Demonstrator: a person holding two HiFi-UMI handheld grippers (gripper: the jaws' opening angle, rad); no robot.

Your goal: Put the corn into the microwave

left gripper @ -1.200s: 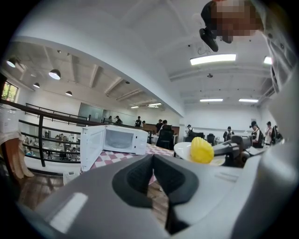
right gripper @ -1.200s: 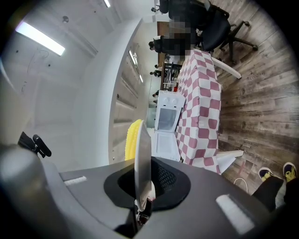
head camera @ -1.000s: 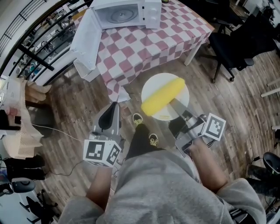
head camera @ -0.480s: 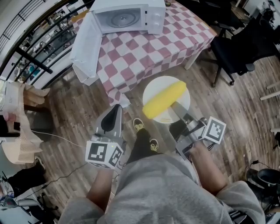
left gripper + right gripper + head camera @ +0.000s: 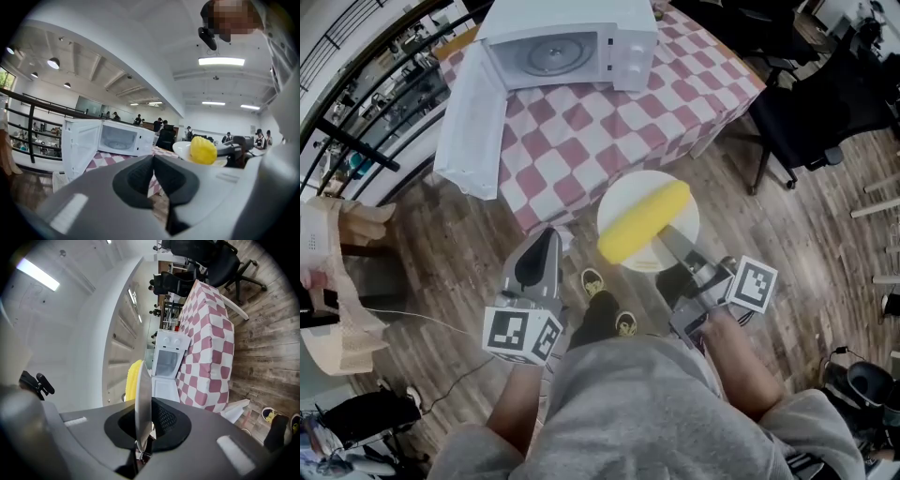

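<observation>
Corn lies on white plate, well short of open microwave on checked worktop; right claw pinches plate rim, left claw pressed together, empty; carry step in hand, next move calls for keeping plate level into microwave.

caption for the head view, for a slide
Right gripper holds a plate with corn before the open microwave; left gripper shut, empty
</observation>
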